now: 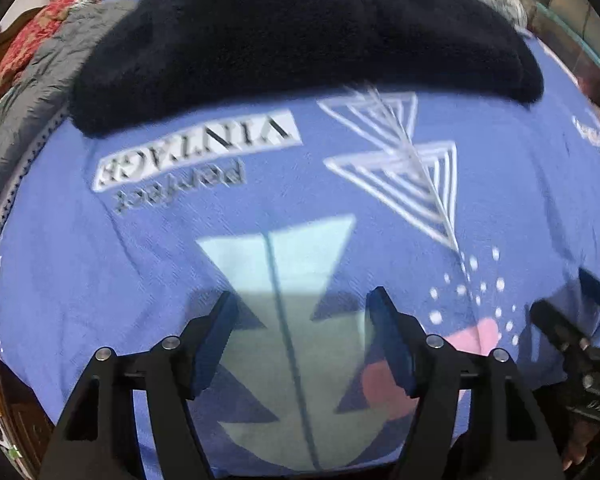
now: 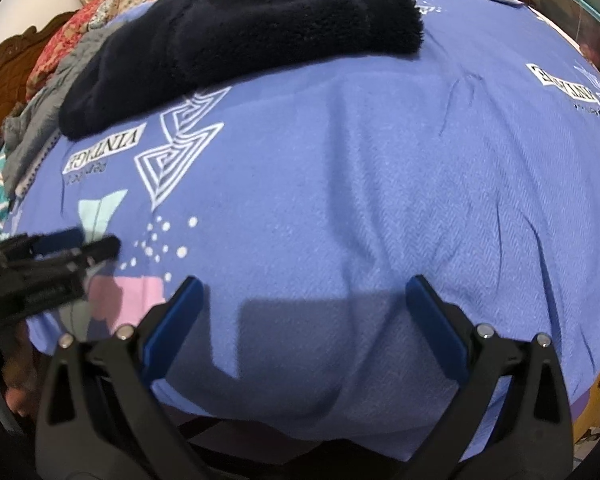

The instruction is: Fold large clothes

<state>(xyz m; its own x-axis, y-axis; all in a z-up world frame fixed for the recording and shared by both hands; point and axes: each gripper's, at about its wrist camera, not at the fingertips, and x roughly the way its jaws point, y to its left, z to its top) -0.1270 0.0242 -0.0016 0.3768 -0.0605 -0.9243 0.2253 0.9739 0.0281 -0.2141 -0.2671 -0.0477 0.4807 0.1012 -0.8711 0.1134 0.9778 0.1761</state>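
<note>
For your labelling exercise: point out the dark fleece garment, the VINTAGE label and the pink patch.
dark fleece garment (image 1: 300,36), left wrist view, middle.
VINTAGE label (image 1: 196,150), left wrist view, lettering.
pink patch (image 2: 134,294), right wrist view, centre.

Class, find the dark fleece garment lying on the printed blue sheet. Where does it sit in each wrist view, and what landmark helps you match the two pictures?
Left wrist view: the dark fleece garment spans the top, left to right.
Right wrist view: it lies upper left of centre, running diagonally.
Shared landmark: the white VINTAGE label printed on the blue sheet, just below the garment's edge.
</note>
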